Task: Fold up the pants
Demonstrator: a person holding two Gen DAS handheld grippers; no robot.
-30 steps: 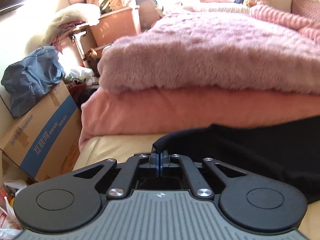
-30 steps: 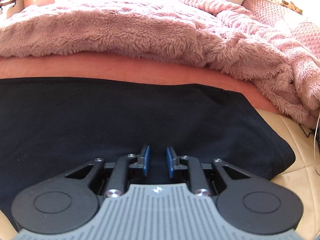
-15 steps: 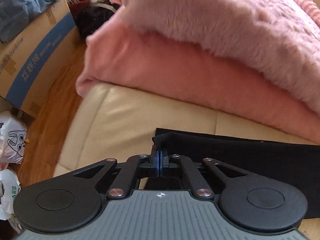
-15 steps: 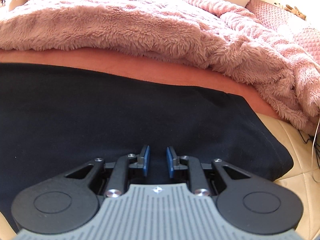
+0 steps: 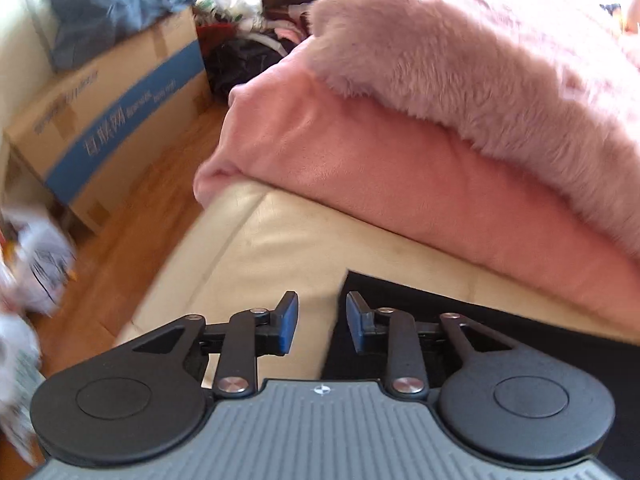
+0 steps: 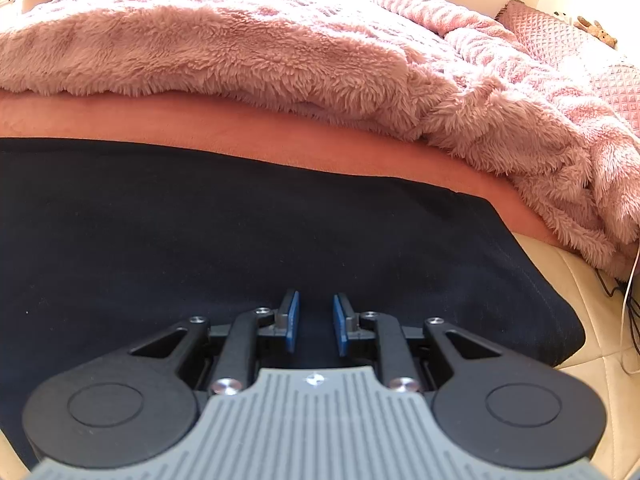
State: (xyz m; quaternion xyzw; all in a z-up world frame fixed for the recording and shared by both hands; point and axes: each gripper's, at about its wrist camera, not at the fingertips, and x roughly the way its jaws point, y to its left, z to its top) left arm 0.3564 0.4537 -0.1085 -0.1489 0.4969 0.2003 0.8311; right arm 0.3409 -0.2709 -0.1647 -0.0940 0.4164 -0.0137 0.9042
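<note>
Pants (image 6: 240, 240) lie on the cushion (image 5: 280, 248); blankets (image 5: 400, 168) behind them, cardboard box (image 5: 120, 120) far left.

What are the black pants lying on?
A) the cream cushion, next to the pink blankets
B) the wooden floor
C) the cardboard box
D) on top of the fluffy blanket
A: the black pants lie flat on the cream cushion, their far edge along the smooth pink blanket, with the fluffy blanket piled above that.
</note>
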